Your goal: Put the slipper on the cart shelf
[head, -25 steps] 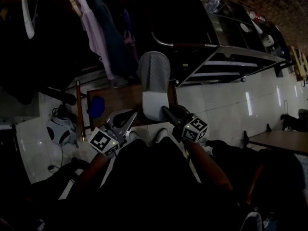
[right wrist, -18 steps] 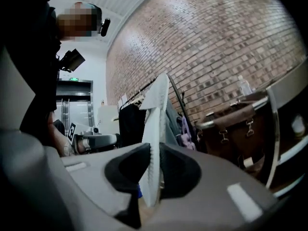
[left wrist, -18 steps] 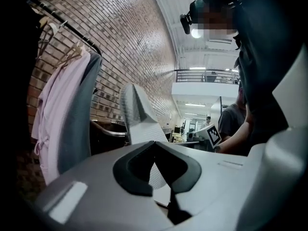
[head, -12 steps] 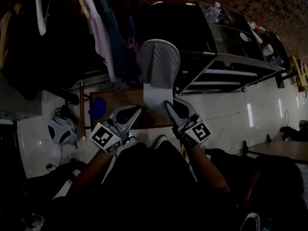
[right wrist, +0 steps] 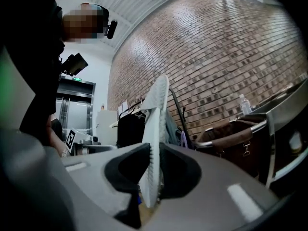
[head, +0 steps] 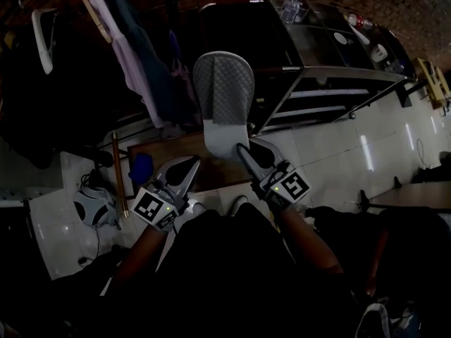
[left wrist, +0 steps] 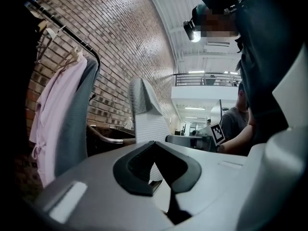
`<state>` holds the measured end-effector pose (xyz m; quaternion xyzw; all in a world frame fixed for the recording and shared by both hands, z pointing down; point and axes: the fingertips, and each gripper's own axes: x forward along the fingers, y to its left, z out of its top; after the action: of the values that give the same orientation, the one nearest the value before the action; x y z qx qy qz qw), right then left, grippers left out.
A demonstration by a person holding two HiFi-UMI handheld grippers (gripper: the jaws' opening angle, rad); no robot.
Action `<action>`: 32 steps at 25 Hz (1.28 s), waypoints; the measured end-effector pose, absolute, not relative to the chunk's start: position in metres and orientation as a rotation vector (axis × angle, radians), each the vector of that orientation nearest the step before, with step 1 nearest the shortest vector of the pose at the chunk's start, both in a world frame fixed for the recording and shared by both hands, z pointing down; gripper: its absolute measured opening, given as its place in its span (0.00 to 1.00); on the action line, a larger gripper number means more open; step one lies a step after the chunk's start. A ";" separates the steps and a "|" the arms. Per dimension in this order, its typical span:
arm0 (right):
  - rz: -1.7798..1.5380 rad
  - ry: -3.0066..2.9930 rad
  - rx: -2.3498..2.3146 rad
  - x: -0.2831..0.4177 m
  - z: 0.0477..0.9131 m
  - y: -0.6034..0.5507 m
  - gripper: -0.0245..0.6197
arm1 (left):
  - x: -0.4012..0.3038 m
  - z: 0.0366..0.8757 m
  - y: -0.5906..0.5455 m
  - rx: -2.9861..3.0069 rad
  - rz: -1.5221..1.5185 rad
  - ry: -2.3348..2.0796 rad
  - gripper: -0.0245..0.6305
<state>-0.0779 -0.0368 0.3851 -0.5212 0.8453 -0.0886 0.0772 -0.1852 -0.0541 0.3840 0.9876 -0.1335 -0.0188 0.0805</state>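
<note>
While the right gripper has its jaws narrowed onto the slipper, with the pads pressing on both faces of the sole at its paler lower end, probably the heel, the left gripper has its jaws drawn together on nothing and hangs just beside it, pointing the same way.

In the head view the slipper stands upright in the air in front of the person, quilted grey toe end up. It is clear of the floor and not yet over the cart. The cart stands beyond and to the right, with metal-railed shelves and a bottle on its top. To the left, a pink garment hangs on a clothes rack against the brick wall.

The slipper looks light and thin, likely a soft foam sole that bends easily. Its ribbed underside should give the pads good purchase. Held by one end, the long toe part may sway or droop when tipped. A grip across the sole, rather than on the soft quilted upper, seems the firmer hold for laying it flat on a shelf.
</note>
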 end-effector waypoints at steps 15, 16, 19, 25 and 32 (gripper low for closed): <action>-0.276 2.408 -1.745 -0.072 0.390 -0.015 0.13 | -0.170 0.394 -0.044 2.982 -0.043 -0.118 0.04; -0.288 2.390 -1.768 -0.070 0.393 -0.011 0.13 | -0.167 0.397 -0.042 2.978 -0.042 -0.089 0.04; -0.320 2.331 -1.851 -0.061 0.400 0.007 0.13 | -0.153 0.400 -0.033 2.966 -0.055 0.001 0.04; -0.327 2.242 -1.978 -0.032 0.403 0.045 0.13 | -0.116 0.408 -0.008 2.942 -0.038 0.134 0.04; -0.264 2.196 -1.993 0.029 0.397 0.084 0.13 | -0.061 0.396 0.028 2.986 0.028 0.124 0.04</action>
<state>0.0293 0.0837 0.3966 -0.6671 0.7351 -0.0883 0.0823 -0.0614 0.0276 0.3963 0.9962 0.0412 0.0094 0.0764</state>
